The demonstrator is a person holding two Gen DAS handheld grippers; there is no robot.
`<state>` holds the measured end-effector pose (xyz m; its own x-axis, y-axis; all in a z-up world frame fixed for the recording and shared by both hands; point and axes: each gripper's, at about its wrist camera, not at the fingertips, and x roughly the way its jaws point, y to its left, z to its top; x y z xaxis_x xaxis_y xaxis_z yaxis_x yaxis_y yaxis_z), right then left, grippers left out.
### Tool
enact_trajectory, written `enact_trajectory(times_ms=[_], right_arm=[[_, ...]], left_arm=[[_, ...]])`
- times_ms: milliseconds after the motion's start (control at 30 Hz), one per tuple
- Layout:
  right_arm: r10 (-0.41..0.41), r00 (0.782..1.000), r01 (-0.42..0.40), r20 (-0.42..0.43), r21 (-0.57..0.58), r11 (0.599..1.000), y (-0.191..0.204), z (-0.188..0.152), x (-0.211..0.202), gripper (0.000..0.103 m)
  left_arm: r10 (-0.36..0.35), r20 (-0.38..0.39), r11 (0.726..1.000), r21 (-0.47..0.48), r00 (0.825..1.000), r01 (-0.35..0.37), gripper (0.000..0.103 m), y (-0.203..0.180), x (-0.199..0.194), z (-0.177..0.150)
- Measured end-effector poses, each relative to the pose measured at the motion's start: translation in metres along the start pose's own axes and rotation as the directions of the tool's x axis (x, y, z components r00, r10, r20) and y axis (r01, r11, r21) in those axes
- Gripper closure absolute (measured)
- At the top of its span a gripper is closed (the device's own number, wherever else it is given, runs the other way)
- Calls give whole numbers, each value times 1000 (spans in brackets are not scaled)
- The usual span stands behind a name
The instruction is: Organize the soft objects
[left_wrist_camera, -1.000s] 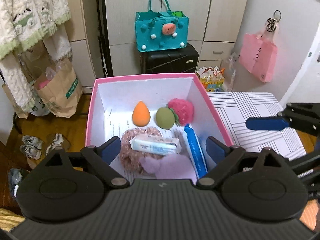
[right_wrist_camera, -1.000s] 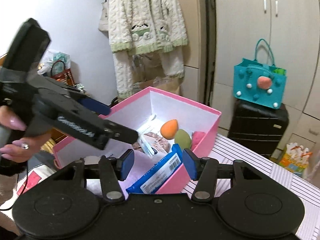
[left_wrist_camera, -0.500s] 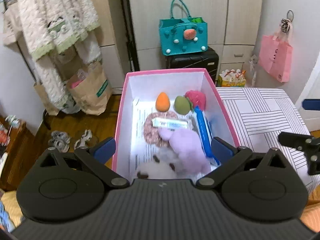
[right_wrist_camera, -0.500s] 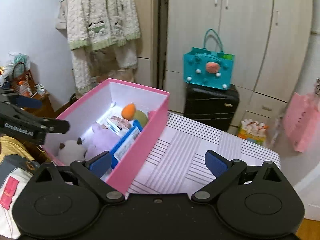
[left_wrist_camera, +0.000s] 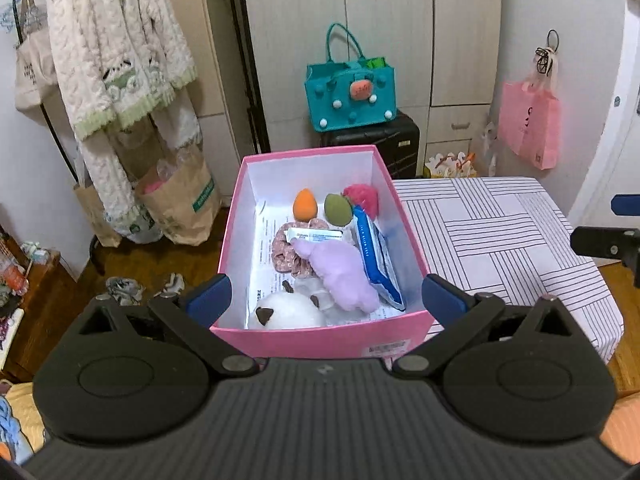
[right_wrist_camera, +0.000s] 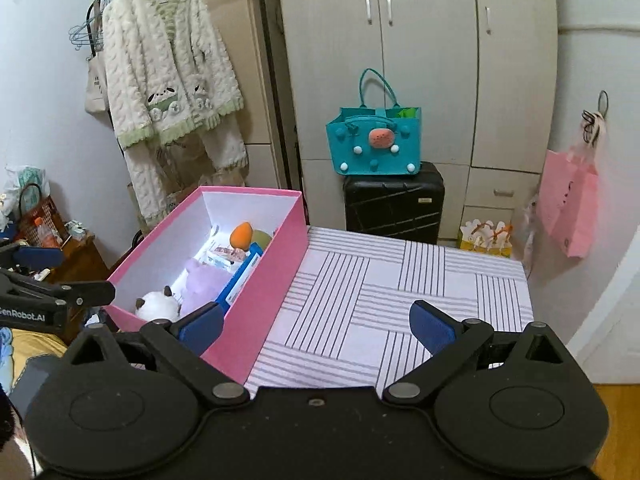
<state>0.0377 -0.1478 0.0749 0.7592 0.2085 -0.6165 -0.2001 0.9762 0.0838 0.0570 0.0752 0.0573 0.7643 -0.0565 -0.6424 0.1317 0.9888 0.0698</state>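
Soft stuff all in pink box (left_wrist_camera: 320, 342), striped surface (right_wrist_camera: 400, 280) bare; both hand-held grippers, left (left_wrist_camera: 324, 294) and right (right_wrist_camera: 316, 322), spread wide, empty. Looks done.

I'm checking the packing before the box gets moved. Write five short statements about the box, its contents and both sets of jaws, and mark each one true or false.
1. The orange sponge lies at the far end of the pink box. True.
2. The white plush lies on the striped cloth outside the box. False: it sits inside the box, at the near end.
3. The left gripper holds the purple plush. False: its jaws are wide open with nothing held; the plush lies in the box.
4. The right gripper has open, empty jaws. True.
5. The blue packet leans against the box's right wall. True.
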Motion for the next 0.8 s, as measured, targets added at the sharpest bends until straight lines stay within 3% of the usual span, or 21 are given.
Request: enact_trajectory(times_ms=[333,800], right_arm=[[-106,994,107,13,-86,991,16,-21,-22,2],[-141,989,144,35,-84,986,26,-34,-32,2]], left_arm=[[-4,-23,1000,-12,1000,4,0,-18,-1,-14],[-9,-12,999,-35,1000,8,0,-24,-4,-31]])
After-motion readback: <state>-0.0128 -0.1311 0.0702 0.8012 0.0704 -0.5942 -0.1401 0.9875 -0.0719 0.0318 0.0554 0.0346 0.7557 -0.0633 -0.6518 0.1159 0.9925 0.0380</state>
